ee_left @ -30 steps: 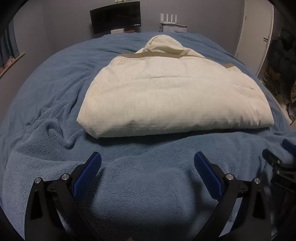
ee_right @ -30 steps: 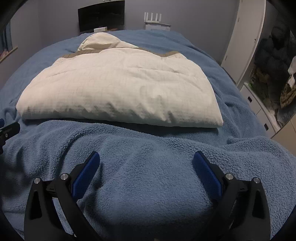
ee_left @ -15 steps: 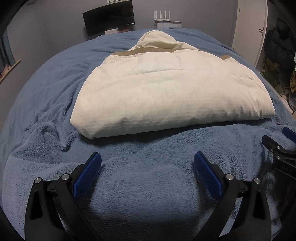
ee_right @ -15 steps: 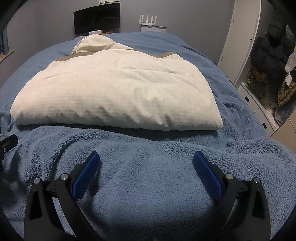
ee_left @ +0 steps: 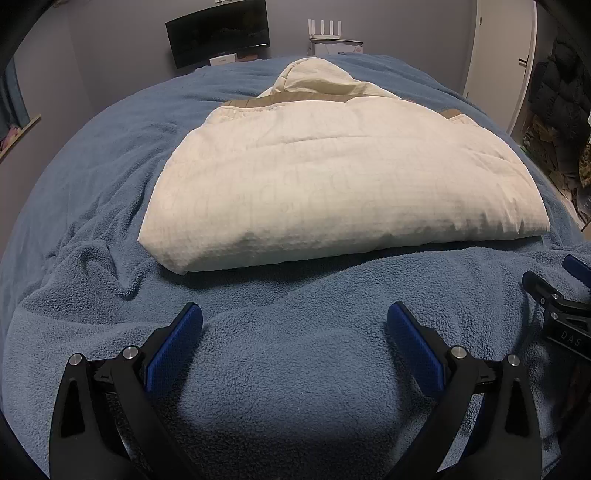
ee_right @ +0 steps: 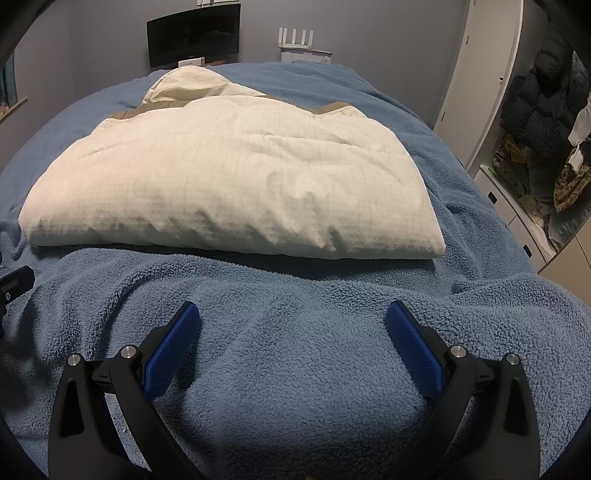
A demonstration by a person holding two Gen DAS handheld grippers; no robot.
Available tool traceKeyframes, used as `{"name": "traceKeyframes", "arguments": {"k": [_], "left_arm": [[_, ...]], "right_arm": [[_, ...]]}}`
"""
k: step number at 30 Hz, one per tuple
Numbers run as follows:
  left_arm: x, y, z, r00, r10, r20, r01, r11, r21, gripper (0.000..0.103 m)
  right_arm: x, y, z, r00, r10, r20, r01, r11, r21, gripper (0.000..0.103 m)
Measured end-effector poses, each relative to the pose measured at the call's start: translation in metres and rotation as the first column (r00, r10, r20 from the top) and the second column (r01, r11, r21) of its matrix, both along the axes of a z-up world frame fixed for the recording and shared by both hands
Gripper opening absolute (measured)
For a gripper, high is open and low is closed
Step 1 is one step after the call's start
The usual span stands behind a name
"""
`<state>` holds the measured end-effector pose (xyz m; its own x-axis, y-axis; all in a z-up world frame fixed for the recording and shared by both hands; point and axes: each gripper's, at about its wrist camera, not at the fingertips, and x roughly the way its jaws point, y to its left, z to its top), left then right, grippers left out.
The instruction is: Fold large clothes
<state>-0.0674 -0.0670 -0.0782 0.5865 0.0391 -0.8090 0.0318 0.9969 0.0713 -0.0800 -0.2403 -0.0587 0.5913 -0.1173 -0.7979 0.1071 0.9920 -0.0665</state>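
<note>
Cream hooded jacket (ee_left: pixel 343 177) folded flat on blue fleece blanket (ee_left: pixel 295 369), hood (ee_left: pixel 317 79) at far end.

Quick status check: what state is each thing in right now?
cream jacket: folded into a thick bundle, lying flat on the blanket, hood at the far end
blue blanket: spread over the bed, rumpled
left gripper: open, empty, short of the jacket
right gripper: open, empty
monitor: dark

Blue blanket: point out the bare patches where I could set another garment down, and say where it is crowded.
Bare blue blanket runs between the cream jacket and both open grippers, left gripper and right gripper. A wide strip lies left of the jacket, a narrower one to its right. The jacket fills the middle, its hood reaching the far edge.
</note>
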Motion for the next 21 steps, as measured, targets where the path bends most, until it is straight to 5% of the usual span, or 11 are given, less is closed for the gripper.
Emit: {"name": "traceKeyframes", "arguments": {"k": [21], "left_arm": [[0.0003,0.0003,-0.0009,1.0,0.0,0.0,0.0,1.0,-0.002,0.096]], "right_arm": [[0.0,0.0009,0.0001,1.0,0.0,-0.001,0.0,1.0,-0.001,0.097]]}}
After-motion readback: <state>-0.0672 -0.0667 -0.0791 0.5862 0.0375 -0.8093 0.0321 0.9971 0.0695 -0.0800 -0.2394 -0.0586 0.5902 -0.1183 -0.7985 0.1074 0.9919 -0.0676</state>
